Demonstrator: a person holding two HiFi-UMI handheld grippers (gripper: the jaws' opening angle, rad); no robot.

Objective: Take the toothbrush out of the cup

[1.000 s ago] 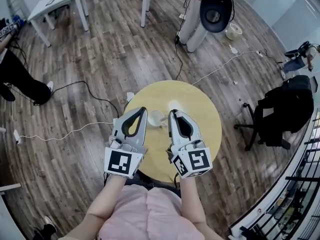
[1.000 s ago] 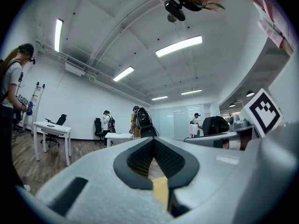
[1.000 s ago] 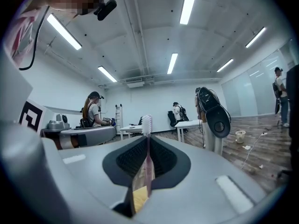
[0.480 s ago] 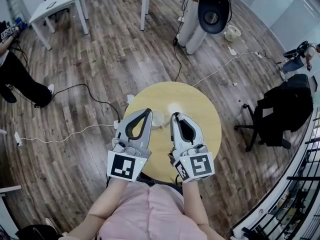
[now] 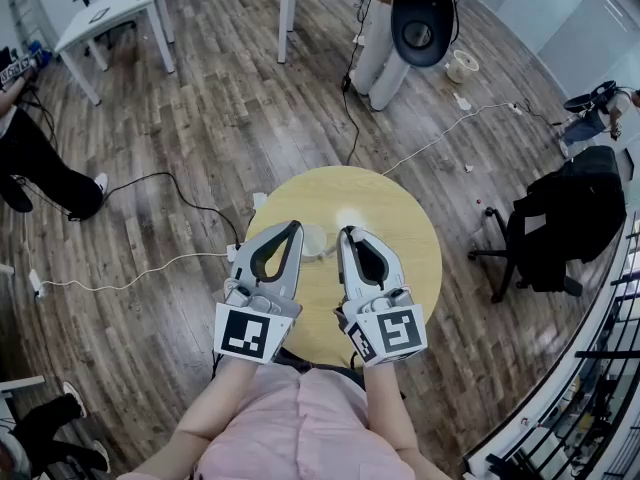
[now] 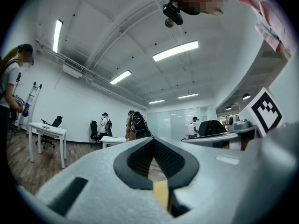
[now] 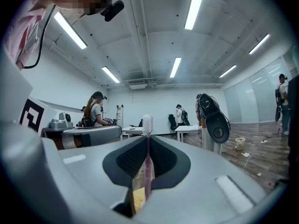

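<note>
Right gripper view: what's the right tool [image 7: 148,138] holding?
The toothbrush [image 7: 147,146], pinched upright, bristles up, just right of the cup [image 5: 313,238] on the tabletop [image 5: 400,218].
And the left tool [image 6: 153,139]?
Jaws together, empty, left of the cup.

Round pale-wood tabletop [image 5: 405,223] stands on a plank floor [image 5: 200,118]. On it: one white cup [image 5: 314,238], upright, just left of centre. Glare spot on the wood to the cup's far right. White cable [image 5: 130,271] lies on the floor, left of the tabletop.
</note>
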